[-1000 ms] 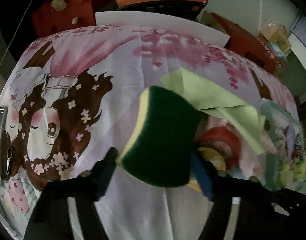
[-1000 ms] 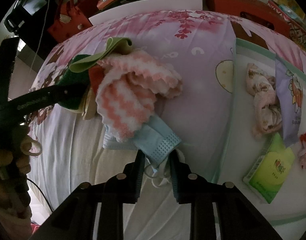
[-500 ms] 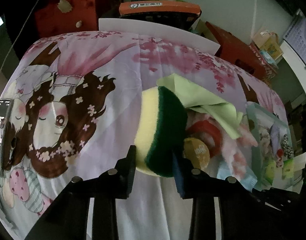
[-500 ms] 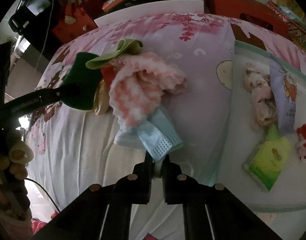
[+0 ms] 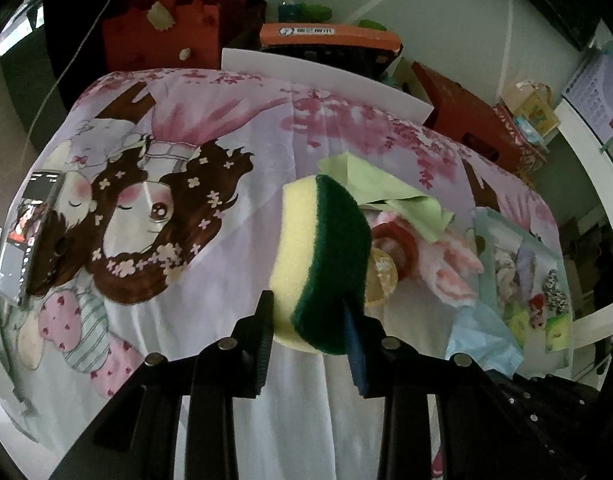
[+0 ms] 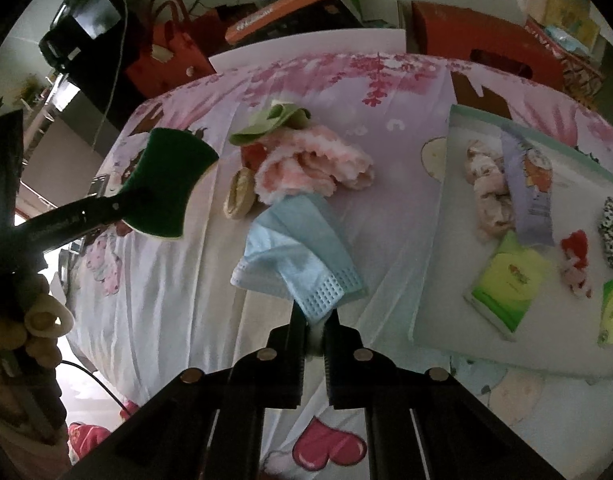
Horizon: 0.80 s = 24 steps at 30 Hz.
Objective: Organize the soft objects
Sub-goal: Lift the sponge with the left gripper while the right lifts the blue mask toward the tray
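Note:
My left gripper (image 5: 308, 322) is shut on a yellow and green sponge (image 5: 320, 264) and holds it above the printed bedsheet; the sponge also shows in the right wrist view (image 6: 166, 186). My right gripper (image 6: 315, 326) is shut on a light blue face mask (image 6: 296, 262) and lifts its near edge off the sheet. Behind the mask lie a pink and white fluffy cloth (image 6: 310, 166), a light green cloth (image 6: 272, 122), a red ring (image 5: 398, 246) and a tan round item (image 6: 238, 194).
A white tray (image 6: 434, 280) at the right holds a floral scrunchie (image 6: 486, 184), a purple packet (image 6: 530, 196), green tissue packs (image 6: 506, 288) and small soft items. A phone (image 5: 34, 236) lies at the sheet's left edge. Red bags and boxes stand behind the bed.
The left gripper has lifted the sponge up and away from the pile. The right gripper has closed on the mask's edge and pulled it back, out from under the pink cloth.

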Motion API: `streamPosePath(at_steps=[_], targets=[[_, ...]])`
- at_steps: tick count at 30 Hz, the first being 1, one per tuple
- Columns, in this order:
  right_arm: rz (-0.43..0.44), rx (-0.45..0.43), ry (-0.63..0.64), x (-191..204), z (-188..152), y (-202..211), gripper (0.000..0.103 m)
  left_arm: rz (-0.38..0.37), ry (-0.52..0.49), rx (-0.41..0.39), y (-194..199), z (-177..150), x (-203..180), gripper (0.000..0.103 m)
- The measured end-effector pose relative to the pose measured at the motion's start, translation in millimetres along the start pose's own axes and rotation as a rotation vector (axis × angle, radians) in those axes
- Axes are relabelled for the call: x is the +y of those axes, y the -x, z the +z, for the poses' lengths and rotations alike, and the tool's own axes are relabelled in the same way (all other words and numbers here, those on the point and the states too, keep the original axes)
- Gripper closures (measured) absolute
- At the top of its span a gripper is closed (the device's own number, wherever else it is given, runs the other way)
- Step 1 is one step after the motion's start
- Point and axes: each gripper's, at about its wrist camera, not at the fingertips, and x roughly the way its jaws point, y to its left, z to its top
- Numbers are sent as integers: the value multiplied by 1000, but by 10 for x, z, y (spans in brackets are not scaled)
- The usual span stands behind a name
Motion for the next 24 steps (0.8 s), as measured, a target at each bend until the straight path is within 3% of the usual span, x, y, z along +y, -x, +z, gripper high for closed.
streamPosePath(at_steps=[12, 24], targets=[[-1, -85, -10, 34, -165, 549, 95, 0, -9, -42, 526, -179, -121, 69], [14, -163, -44, -196, -311, 984, 95, -2, -71, -81, 909, -314, -526, 69]])
